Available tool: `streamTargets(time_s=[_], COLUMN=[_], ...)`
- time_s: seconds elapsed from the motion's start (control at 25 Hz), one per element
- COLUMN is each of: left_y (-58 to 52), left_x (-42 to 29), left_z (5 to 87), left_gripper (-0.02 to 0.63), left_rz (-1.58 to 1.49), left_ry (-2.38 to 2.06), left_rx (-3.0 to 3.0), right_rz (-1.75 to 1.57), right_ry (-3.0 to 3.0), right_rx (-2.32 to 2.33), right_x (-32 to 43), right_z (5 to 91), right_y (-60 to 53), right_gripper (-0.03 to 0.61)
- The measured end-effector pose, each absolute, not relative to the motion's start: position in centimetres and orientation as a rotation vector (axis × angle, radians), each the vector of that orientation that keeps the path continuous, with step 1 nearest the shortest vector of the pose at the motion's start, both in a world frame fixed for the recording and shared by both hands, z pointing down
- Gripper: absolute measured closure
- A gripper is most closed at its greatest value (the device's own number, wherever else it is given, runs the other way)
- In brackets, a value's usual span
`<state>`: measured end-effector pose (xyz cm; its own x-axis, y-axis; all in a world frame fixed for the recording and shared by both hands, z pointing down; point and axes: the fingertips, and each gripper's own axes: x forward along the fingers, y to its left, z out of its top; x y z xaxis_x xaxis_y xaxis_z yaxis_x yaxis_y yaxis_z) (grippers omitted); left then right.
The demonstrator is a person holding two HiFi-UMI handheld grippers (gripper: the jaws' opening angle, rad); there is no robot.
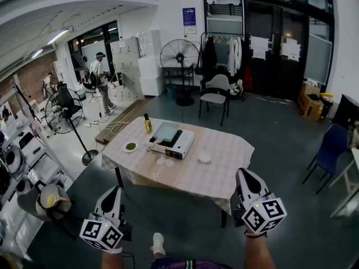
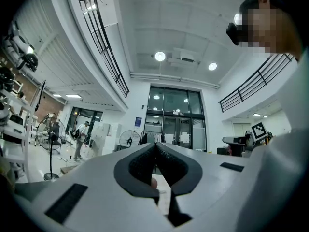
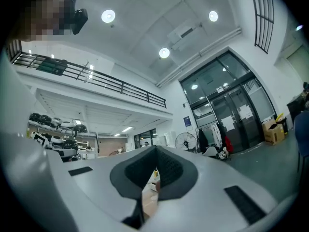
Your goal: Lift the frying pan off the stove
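In the head view, a grey flat frying pan [image 1: 166,131] rests on a white portable stove [image 1: 178,144], on a table with a pale checked cloth [image 1: 227,153] a few steps ahead. My left gripper [image 1: 114,191] and right gripper [image 1: 243,175] are held low near my body, well short of the table. Each has its jaws closed together with nothing between them. In the left gripper view the left gripper [image 2: 155,147] points up towards the hall's far doors. The right gripper [image 3: 156,150] in its own view also points upward, and a sliver of the table shows below its pads.
On the table stand a yellow bottle [image 1: 148,124], a small plate with something green [image 1: 130,147] and a white dish [image 1: 205,158]. A grey chair [image 1: 216,96] stands behind the table, a blue chair [image 1: 328,149] to the right, a standing fan [image 1: 65,111] to the left. A person [image 1: 101,82] stands far back left.
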<state>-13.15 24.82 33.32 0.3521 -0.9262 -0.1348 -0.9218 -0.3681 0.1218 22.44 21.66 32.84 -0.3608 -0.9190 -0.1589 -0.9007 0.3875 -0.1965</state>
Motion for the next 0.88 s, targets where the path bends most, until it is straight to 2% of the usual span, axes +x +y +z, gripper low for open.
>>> streamTargets(time_s=[0.88], left_y=[20.7], left_x=[-15.3], left_z=[36.5], left_gripper=[0.592], left_rz=[-0.175], left_ry=[-1.798], left_rx=[2.443], right_rz=[-0.233], right_ry=[2.456], right_rx=[-1.515], right_x=[20.6], right_z=[35.8], right_y=[15.1], right_gripper=[0.572])
